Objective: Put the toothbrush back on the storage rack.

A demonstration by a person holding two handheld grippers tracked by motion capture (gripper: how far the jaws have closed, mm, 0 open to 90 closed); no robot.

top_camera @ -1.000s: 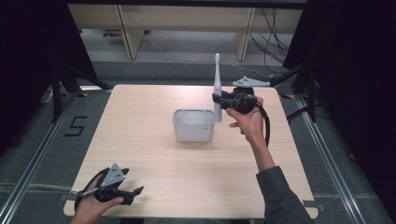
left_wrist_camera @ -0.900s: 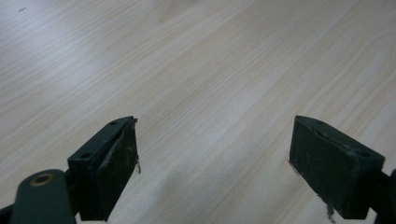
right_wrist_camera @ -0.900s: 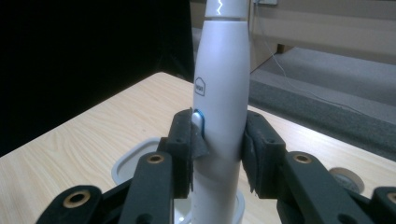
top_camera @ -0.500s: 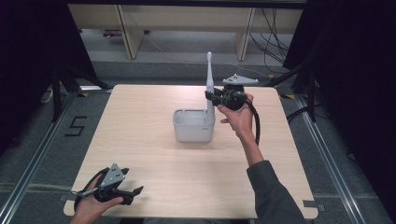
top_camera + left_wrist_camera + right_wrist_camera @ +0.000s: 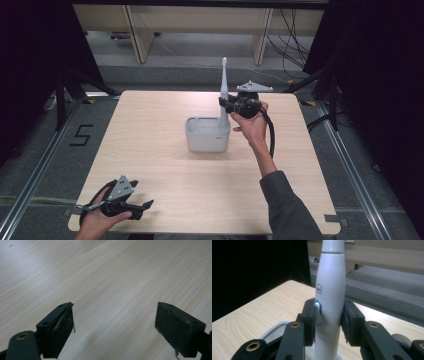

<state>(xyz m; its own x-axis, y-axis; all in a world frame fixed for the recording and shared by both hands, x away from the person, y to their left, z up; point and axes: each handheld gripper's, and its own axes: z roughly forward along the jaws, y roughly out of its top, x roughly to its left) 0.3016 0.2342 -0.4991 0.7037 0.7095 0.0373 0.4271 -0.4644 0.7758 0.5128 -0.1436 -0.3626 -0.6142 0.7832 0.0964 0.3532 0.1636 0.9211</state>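
- Since one second ago, electric toothbrush (image 5: pixel 223 95) has shifted left from beside the holder's right edge to stand over its right compartment, and has come upright.
- Toothbrush now: long axis vertical, brush head pointing straight up, base inside white holder (image 5: pixel 207 136); cannot tell whether the base touches the bottom.
- Right hand-held gripper (image 5: pixel 226 105) is clamped on the handle at mid-height; in the right gripper view both pads press the white body (image 5: pixel 329 302) at the blue-lit button.
- Holder sits near the centre of the desk (image 5: pixel 150 150); left compartment looks vacant.
- Left hand-held gripper (image 5: pixel 142 206) rests at the near left desk corner, jaws spread wide, gripping nothing.
- Step judged: seating the toothbrush in the holder, nearly done.
- Next move likely calls for lowering straight down until seated, then loosening the jaws without tipping it.
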